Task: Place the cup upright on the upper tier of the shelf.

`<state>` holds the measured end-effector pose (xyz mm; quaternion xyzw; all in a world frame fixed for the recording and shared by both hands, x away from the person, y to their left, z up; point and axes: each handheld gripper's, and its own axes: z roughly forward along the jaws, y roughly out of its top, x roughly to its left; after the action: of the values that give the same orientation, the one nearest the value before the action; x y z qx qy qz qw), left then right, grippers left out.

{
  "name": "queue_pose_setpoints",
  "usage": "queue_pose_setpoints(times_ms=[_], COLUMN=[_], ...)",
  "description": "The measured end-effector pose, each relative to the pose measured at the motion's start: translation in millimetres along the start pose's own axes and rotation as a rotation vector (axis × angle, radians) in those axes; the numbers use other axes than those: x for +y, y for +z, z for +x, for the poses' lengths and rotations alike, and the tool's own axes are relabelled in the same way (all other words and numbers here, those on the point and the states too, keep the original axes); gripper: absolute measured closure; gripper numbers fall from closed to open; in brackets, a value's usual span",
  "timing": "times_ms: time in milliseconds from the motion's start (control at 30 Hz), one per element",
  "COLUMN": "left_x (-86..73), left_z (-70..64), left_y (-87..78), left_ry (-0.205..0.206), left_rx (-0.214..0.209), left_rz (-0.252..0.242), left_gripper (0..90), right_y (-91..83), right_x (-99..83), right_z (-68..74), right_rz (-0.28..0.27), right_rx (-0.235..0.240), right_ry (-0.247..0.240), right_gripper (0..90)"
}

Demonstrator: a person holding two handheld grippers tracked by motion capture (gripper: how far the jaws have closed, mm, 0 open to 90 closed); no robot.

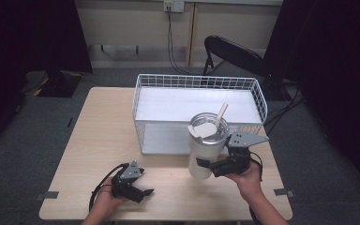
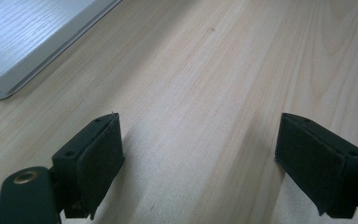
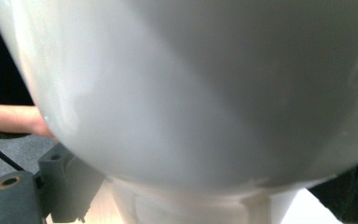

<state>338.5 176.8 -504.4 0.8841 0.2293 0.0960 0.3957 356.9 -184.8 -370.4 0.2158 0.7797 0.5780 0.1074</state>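
From the high view, a white tumbler (image 1: 205, 152) with a clear lid and a pale straw (image 1: 221, 114) stands just in front of the white wire basket (image 1: 198, 110), at the basket's near right corner. The right claw (image 1: 205, 165) grips the tumbler low on its body, one jaw reaching across the front of it. The left claw (image 1: 144, 186) rests on the light wooden bench (image 1: 98, 140), well apart from the basket and to the near left of it, jaws spread and empty. A black folding chair (image 1: 229, 54) stands beyond the basket.

In the left gripper view, the left claw (image 2: 200, 163) is released, bare bench (image 2: 205, 70) between its pads, the basket's base (image 2: 32, 37) ahead.

In the right gripper view, the tumbler (image 3: 205, 93) sits between the right claw's pads (image 3: 70, 186).
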Motion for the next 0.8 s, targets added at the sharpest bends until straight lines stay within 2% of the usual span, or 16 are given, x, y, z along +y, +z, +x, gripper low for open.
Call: queue_pose_setpoints(times_ms=[300,800], left_x=[0.0,0.0], left_z=[0.1,0.1], left_y=[-0.1,-0.1], left_ry=[-0.001,-0.001], left_rx=[-0.001,-0.001], left_rz=[0.000,0.000], left_gripper=[14.6,14.6], right_y=[-6.4,-12.2], right_x=[14.4,37.6], right_z=[-8.8,-20.7], right_rz=[-0.032,-0.030], right_rx=[0.001,-0.019], right_ry=[0.033,0.039], right_gripper=[9.3,9.4])
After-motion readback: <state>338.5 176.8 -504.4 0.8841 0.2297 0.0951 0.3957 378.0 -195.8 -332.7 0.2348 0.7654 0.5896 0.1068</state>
